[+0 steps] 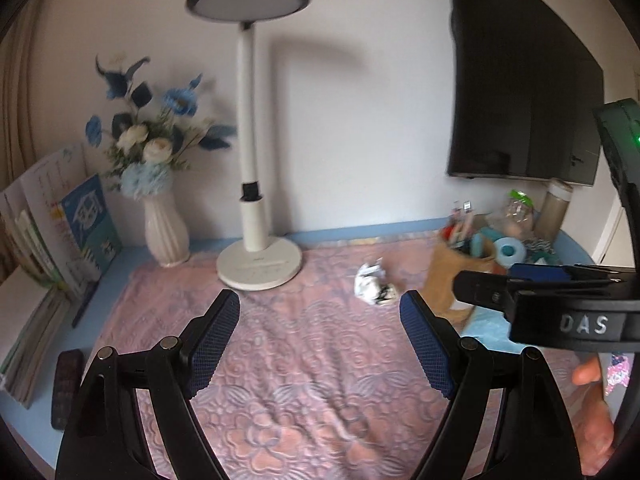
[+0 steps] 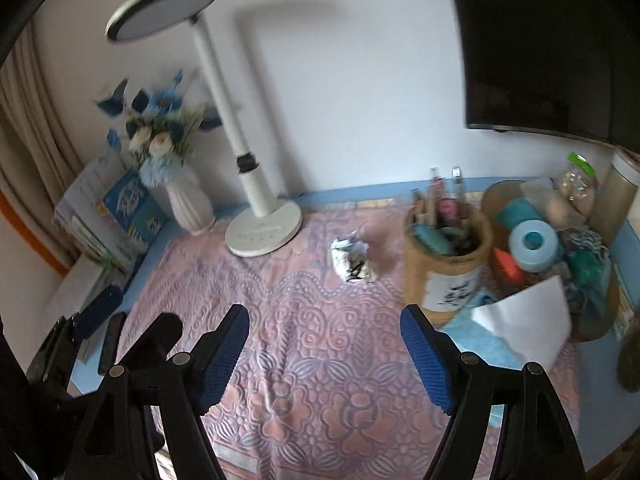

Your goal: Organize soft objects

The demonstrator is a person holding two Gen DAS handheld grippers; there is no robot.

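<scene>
A small crumpled white wad with black marks (image 1: 372,284) (image 2: 352,262) lies on the pink embossed cloth (image 1: 304,360) (image 2: 320,320) that covers the table. My left gripper (image 1: 320,340) hovers open over the cloth, short of the wad, with nothing between its blue pads. My right gripper (image 2: 324,356) is open too and holds nothing; the wad lies ahead of it. In the left wrist view the right gripper (image 1: 492,284) reaches in from the right edge, with a hand (image 1: 592,380) below it. A white sheet (image 2: 528,320) and a light blue cloth (image 2: 480,336) lie beside the pen holder.
A brown pen holder (image 2: 448,264) (image 1: 452,276) stands right of the wad. Behind it a round basket (image 2: 494,194) holds rolls and fabric. A white desk lamp (image 1: 256,220), a vase of flowers (image 1: 166,232), books (image 1: 52,248) and a dark remote (image 1: 66,388) line the back and left. A dark screen (image 1: 520,100) hangs on the wall.
</scene>
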